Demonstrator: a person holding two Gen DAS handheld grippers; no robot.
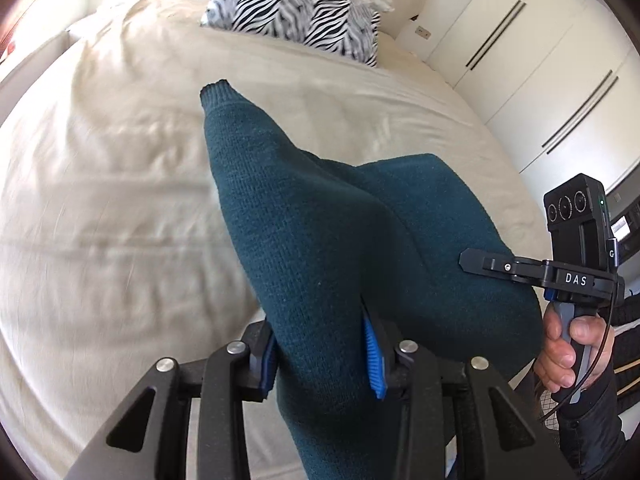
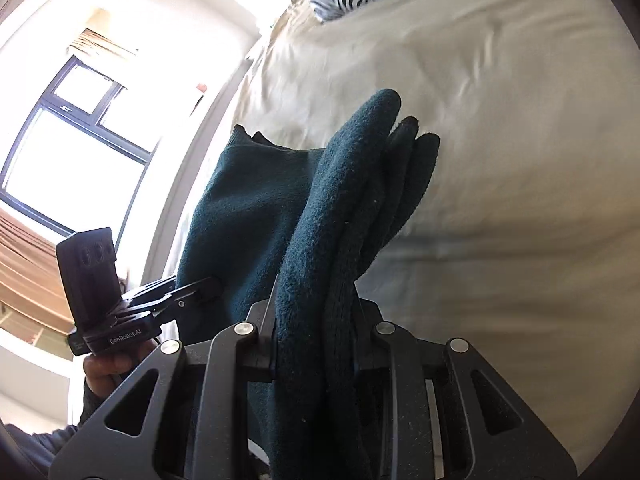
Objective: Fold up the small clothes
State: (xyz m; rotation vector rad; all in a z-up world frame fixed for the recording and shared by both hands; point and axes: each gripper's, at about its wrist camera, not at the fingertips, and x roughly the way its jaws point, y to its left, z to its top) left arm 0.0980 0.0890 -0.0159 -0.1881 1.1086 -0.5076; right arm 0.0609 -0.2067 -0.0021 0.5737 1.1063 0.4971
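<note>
Both hand-held grippers, left (image 1: 320, 354) and right (image 2: 316, 340), are pinching the teal sweater (image 1: 320, 216), lifting it above the bed (image 1: 120, 200), likely for spreading flat.

The bed (image 1: 120, 184) lies open and bare on all sides of the hanging green sweater (image 1: 320, 240). The zebra pillow (image 1: 296, 12) sits well beyond the sweater, at the bed's head. The wardrobe (image 1: 540, 60) bounds the bed's far side.

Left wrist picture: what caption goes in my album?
Left gripper pinches a teal knit garment above the cream bed.
</note>
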